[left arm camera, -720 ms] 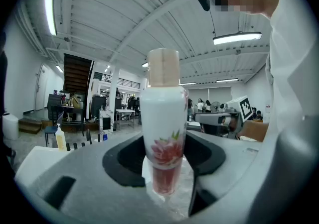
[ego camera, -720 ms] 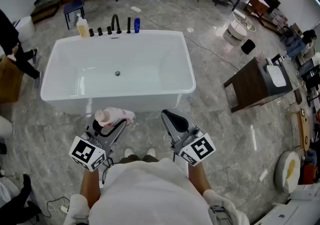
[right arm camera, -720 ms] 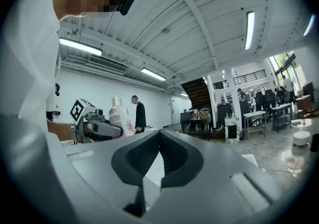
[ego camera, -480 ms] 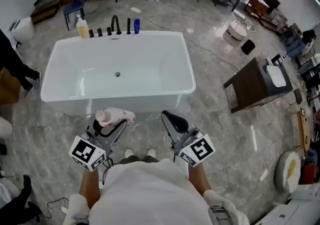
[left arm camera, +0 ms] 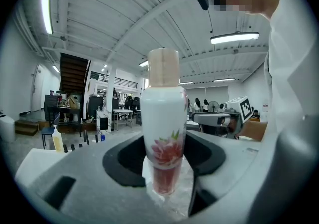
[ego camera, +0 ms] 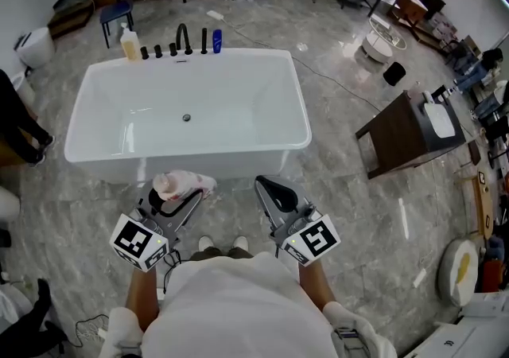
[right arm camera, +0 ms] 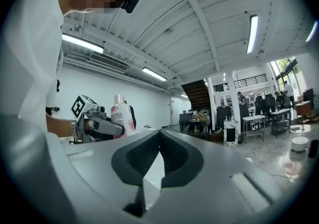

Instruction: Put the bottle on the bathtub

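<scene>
Head view: the white bathtub (ego camera: 191,159) stands alone on the grey stone floor (ego camera: 342,189), with bare floor along its near wall and right side. A black tap (ego camera: 184,36), a yellow bottle (ego camera: 130,43) and a blue bottle (ego camera: 217,40) line the far rim. The near, left and right rims carry nothing. A dark cabinet (ego camera: 406,135) stands well apart to the right. The left gripper (ego camera: 171,197) holds the bottle (ego camera: 181,184) in the air, crosswise, just short of the tub's near wall and not on any rim. The right gripper (ego camera: 269,187) hangs beside it, apart, near the same wall. Left gripper view: the fingers (left arm camera: 124,161) pinch the floral bottle low on its body, and its tan cap end sticks out past them. The tub's edge shows low at the left. Right gripper view: its fingers are pressed together with nothing between them. The left gripper and the bottle show to the left, and open floor lies to the right.
</scene>
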Tool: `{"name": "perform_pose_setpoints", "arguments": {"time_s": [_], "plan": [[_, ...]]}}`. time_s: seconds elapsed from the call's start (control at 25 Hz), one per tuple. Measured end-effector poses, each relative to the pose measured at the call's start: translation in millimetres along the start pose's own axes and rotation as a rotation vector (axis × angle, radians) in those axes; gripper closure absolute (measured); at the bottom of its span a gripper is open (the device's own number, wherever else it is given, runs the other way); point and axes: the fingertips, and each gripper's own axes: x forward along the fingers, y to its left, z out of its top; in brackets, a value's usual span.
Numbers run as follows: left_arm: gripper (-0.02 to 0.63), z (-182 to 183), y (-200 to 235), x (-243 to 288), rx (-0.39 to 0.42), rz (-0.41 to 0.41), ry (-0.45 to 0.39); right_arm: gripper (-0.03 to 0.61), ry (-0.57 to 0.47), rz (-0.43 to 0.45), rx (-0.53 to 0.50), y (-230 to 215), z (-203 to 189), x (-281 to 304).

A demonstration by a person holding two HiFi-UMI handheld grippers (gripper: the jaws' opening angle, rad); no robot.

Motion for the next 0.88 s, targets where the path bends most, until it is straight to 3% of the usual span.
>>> {"name": "perform_pose_setpoints", "arguments": {"time_s": [0.88], "plan": [[0.391, -2.2, 2.5, 7.7, -0.021, 0.018, 0.006, 0.581, 0.0, 0.0, 0.028, -14.6, -3.4, -2.2]]}}
